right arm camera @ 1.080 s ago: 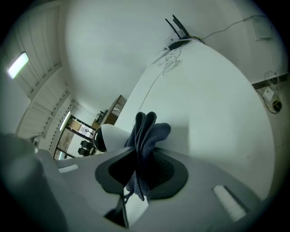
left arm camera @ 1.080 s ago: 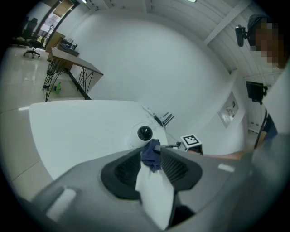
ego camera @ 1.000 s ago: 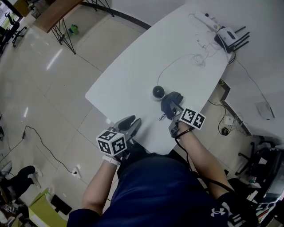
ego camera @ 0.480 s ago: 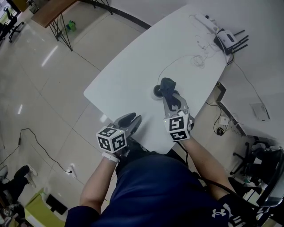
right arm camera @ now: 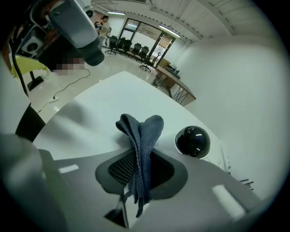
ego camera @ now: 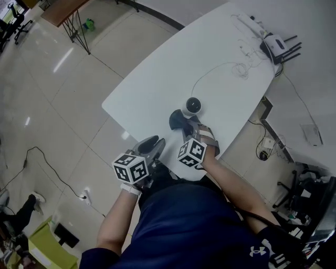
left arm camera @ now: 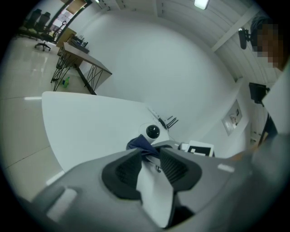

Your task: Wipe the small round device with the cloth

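The small round device (ego camera: 192, 106), a black dome on a white base, stands on the white table (ego camera: 157, 84) near its front edge. My right gripper (ego camera: 185, 126) is shut on a dark blue cloth (ego camera: 178, 120), which hangs just in front and to the left of the device. In the right gripper view the cloth (right arm camera: 140, 136) stands bunched between the jaws, with the device (right arm camera: 192, 141) to its right. My left gripper (ego camera: 152, 143) hovers at the table's near edge, open and holding nothing. From the left gripper view, the cloth (left arm camera: 140, 144) and the device (left arm camera: 152, 132) lie ahead.
A router with antennas (ego camera: 277, 44), a white power strip (ego camera: 247, 23) and thin tangled cables (ego camera: 239, 67) lie at the table's far end. The table's near edge runs under both grippers. A wooden desk (ego camera: 58, 10) stands on the tiled floor at the far left.
My right gripper has swung the cloth from the device's right side, over it, to its near left, and rolled as it went. The left gripper has barely moved.
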Demonstrator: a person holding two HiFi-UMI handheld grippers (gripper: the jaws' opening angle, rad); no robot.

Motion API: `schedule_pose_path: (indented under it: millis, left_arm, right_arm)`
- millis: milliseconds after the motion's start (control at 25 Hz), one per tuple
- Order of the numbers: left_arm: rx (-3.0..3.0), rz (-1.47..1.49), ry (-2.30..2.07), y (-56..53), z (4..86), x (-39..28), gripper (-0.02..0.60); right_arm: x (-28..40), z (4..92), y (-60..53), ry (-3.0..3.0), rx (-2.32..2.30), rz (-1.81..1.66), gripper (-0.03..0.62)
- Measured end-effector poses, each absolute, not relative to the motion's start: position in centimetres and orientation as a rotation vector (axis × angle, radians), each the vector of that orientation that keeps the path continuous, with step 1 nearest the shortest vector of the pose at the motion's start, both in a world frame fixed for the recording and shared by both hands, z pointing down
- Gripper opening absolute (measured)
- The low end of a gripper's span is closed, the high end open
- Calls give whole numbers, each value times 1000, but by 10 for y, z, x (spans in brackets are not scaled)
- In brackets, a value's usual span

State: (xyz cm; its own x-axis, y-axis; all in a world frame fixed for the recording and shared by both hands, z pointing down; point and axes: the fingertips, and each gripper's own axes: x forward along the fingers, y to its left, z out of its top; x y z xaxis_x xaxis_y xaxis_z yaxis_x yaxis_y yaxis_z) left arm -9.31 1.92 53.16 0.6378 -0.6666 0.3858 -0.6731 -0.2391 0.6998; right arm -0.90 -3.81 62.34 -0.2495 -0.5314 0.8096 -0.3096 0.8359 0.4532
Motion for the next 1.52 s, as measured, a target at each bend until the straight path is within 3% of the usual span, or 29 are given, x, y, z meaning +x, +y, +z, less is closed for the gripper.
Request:
schedule_pose_path:
  millis: [160, 440, 680, 1040, 1520]
  left_arm:
    - [1932, 5, -1064, 25, 535, -93, 129]
    - [1937, -26, -1050, 12, 532, -85, 126]
    - [1965, -53, -1025, 5, 524, -77, 126]
    - [1877, -77, -1063, 22, 544, -104, 118]
    - [1848, -83, -1097, 31, 548, -137, 118]
  right_arm:
    - [-13, 609, -24, -1952, 607, -94, 75]
    - [21, 537, -46, -2276, 909, 733, 75]
    - [52, 482, -110, -2116, 1122, 382, 75]
    - [-20, 538, -89, -1940, 977, 130, 77]
    - [-35, 625, -71, -1826, 840, 51, 75]
